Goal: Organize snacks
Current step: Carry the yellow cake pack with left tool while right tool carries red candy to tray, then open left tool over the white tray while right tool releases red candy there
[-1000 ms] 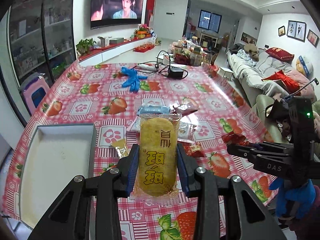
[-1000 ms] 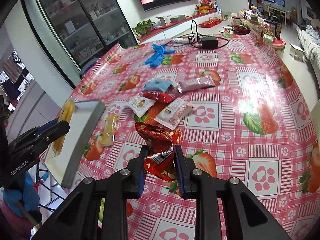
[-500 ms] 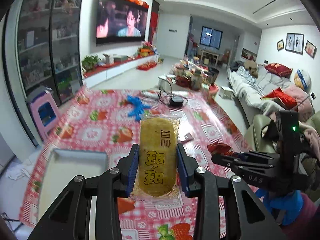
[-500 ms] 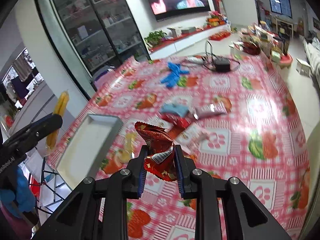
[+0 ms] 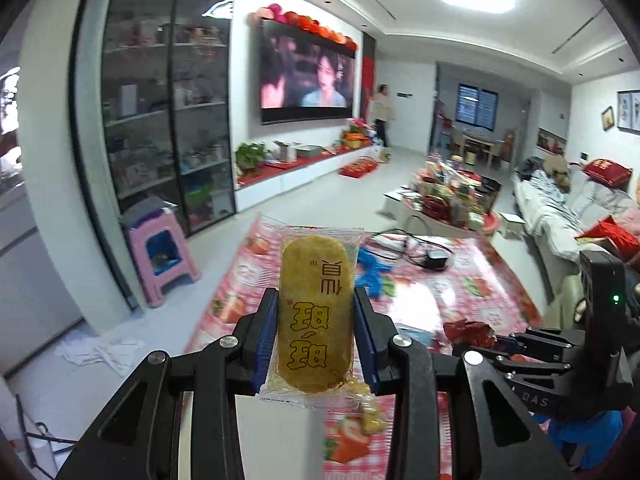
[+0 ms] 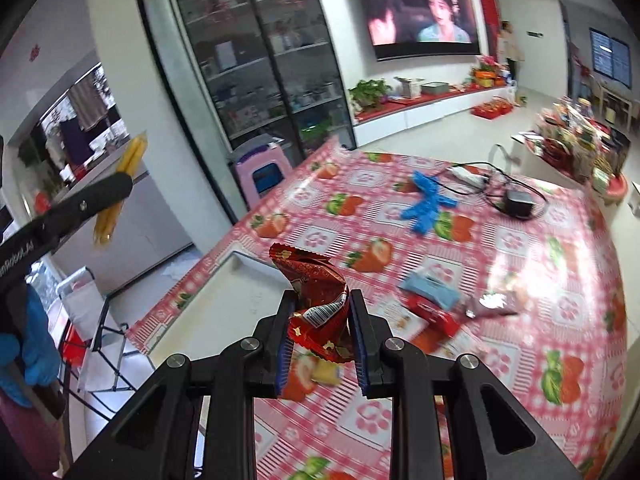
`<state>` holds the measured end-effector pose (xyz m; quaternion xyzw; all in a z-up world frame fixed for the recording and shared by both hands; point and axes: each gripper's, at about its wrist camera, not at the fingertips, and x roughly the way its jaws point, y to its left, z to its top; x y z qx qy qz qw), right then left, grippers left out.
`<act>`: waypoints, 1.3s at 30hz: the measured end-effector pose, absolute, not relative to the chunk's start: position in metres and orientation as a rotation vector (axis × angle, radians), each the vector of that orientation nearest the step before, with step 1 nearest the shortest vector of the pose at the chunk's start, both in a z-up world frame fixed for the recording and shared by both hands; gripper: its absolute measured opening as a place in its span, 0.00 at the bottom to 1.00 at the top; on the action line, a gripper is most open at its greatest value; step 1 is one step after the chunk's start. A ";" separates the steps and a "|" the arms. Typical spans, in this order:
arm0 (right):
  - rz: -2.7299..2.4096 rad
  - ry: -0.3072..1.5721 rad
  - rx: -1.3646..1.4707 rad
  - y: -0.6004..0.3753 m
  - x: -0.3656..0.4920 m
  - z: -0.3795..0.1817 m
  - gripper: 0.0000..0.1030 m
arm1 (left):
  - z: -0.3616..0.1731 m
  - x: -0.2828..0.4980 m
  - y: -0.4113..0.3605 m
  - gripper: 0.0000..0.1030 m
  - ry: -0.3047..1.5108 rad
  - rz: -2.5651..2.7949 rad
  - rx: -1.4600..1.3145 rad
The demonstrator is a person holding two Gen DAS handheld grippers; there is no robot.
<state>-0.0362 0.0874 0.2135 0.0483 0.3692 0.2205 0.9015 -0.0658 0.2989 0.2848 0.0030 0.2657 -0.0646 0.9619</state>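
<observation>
My left gripper (image 5: 316,340) is shut on a yellow rice cracker packet (image 5: 316,316) and holds it upright, high above the table. It also shows at the left of the right wrist view (image 6: 114,190). My right gripper (image 6: 320,340) is shut on a crumpled red snack wrapper (image 6: 316,296), held above the white tray (image 6: 236,280). The right gripper with its red wrapper (image 5: 470,330) shows at the right of the left wrist view. Several loose snack packets (image 6: 430,294) lie on the strawberry tablecloth (image 6: 520,264).
A blue glove (image 6: 426,202), a black power adapter (image 6: 518,202) and cables lie at the table's far end. A small yellow candy (image 6: 326,372) lies near the tray. A pink stool (image 6: 262,172) stands beside the table. A sofa (image 5: 560,208) is at the right.
Both grippers have risen well above the table with their snacks still held. The views tilted up toward the room, and the tray slid out of the left wrist view.
</observation>
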 end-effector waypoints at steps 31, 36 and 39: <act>0.561 1.116 -0.066 0.265 0.068 0.070 0.26 | 0.044 0.009 0.386 0.39 0.988 0.051 -0.008; 0.570 1.166 -0.067 0.275 0.071 0.059 0.31 | 0.038 0.007 0.387 0.75 0.994 0.070 0.020; 0.536 1.165 -0.054 0.269 0.070 0.061 0.99 | 0.046 0.000 0.387 0.77 0.966 0.062 0.034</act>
